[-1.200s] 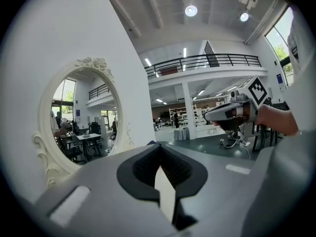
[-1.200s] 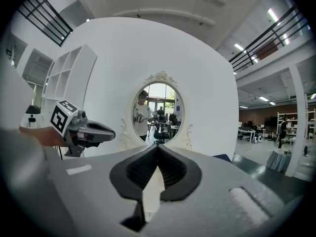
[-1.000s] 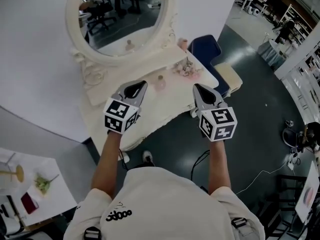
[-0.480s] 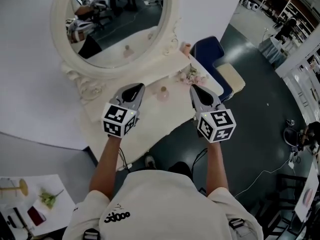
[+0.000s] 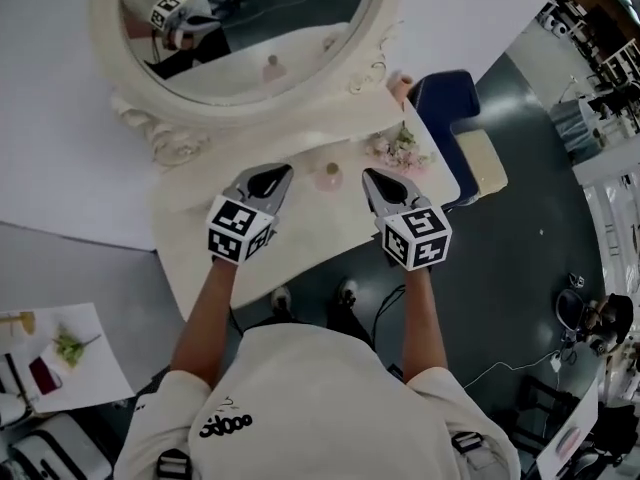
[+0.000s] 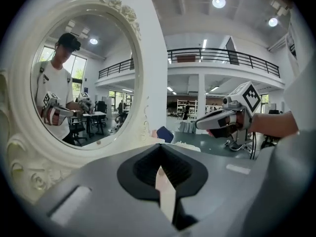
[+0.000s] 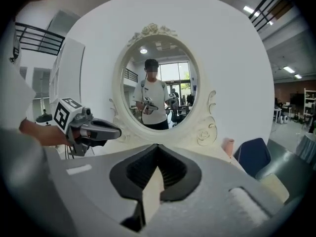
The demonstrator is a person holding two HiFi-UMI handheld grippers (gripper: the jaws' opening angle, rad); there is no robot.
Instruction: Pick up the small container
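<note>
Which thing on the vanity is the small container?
Find the oval mirror on the cream vanity table. Before it, between the left hand-held gripper and the right hand-held gripper, stands the small container. It is squat and pale pink, unlike the flower bunch farther right.

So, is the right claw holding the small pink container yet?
No, the small pink container stands on the vanity top beside the right claw, whose jaws are shut and empty.
</note>
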